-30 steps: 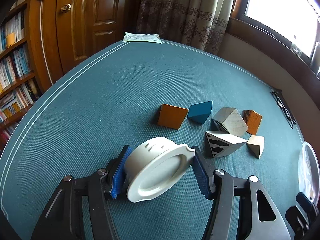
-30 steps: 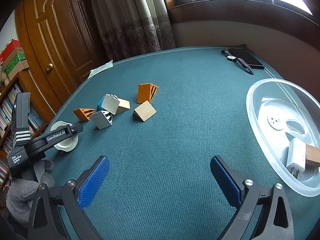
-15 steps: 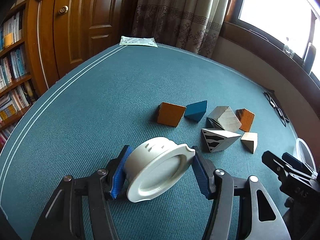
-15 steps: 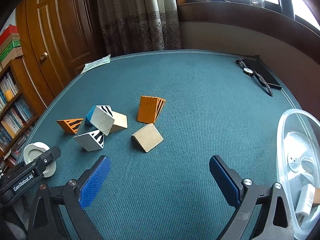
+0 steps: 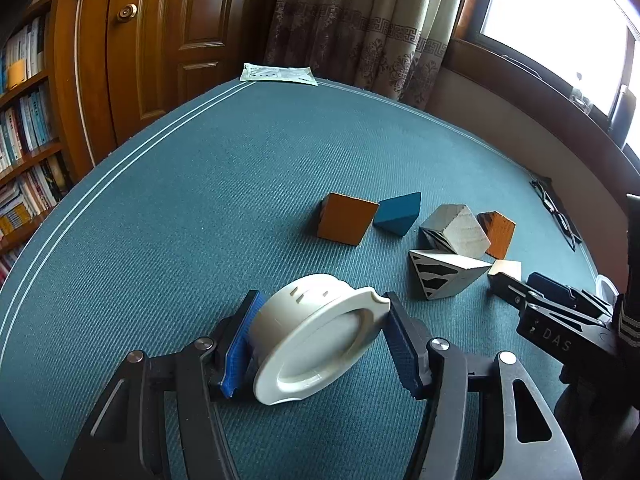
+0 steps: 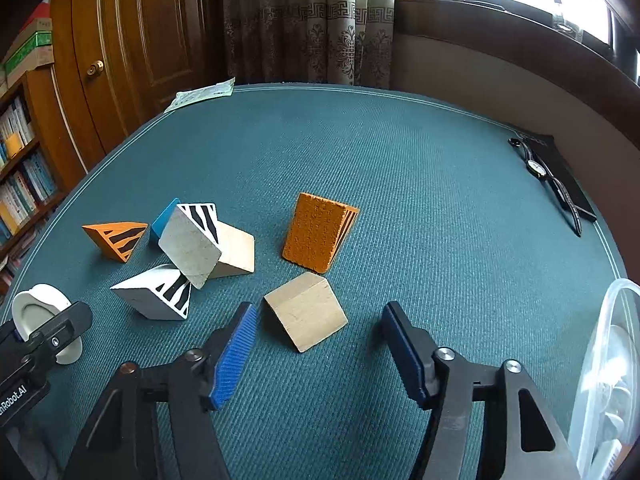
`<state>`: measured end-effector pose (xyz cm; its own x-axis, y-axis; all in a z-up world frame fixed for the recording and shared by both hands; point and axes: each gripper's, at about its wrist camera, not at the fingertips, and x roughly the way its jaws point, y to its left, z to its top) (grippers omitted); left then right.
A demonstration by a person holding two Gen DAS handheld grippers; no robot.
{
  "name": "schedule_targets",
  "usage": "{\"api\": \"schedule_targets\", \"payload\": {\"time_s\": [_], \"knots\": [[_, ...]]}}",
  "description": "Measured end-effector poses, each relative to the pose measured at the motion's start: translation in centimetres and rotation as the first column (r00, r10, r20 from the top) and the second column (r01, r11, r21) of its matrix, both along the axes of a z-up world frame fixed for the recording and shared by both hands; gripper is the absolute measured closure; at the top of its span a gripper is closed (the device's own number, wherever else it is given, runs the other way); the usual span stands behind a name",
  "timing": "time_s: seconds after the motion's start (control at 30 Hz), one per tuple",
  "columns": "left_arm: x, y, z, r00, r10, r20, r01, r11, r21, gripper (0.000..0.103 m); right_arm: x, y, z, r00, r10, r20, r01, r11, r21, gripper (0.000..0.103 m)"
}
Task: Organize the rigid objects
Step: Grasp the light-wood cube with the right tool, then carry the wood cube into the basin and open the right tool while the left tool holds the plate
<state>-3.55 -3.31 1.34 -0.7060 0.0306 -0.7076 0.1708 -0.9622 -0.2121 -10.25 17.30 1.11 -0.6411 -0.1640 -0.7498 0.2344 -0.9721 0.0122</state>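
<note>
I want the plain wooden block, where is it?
In the right wrist view, the plain block lies on the table between the open right gripper's fingers, just in front of the orange block.

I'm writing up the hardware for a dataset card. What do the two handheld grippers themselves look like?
Both look alike: black frames with cut-out slots, silver round pivot bolts, and ribbed blue pads on the fingers. Seen from the right wrist camera, the left gripper has white "GenRobot.AI" lettering on its body. Seen from the left wrist camera, the right gripper shows white letters "DAS". No cables or sleeves show.
</note>
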Motion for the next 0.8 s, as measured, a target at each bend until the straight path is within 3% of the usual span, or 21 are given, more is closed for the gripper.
{"api": "schedule_targets", "payload": {"time_s": [0.27,0.8], "knots": [[-0.1,0.1,-0.2,1.0,-0.003,0.001,0.003,1.0,-0.004,0.043,-0.2,-0.2,0.1,0.999,0.03,-0.011,-0.03,1.0,0.008,0.065],[0.1,0.8,-0.1,1.0,-0.016,-0.01,0.016,1.0,-0.024,0.043,3.6,1.4,1.0,1.0,-0.002,-0.013,0.001,0.998,-0.061,0.065]]}}
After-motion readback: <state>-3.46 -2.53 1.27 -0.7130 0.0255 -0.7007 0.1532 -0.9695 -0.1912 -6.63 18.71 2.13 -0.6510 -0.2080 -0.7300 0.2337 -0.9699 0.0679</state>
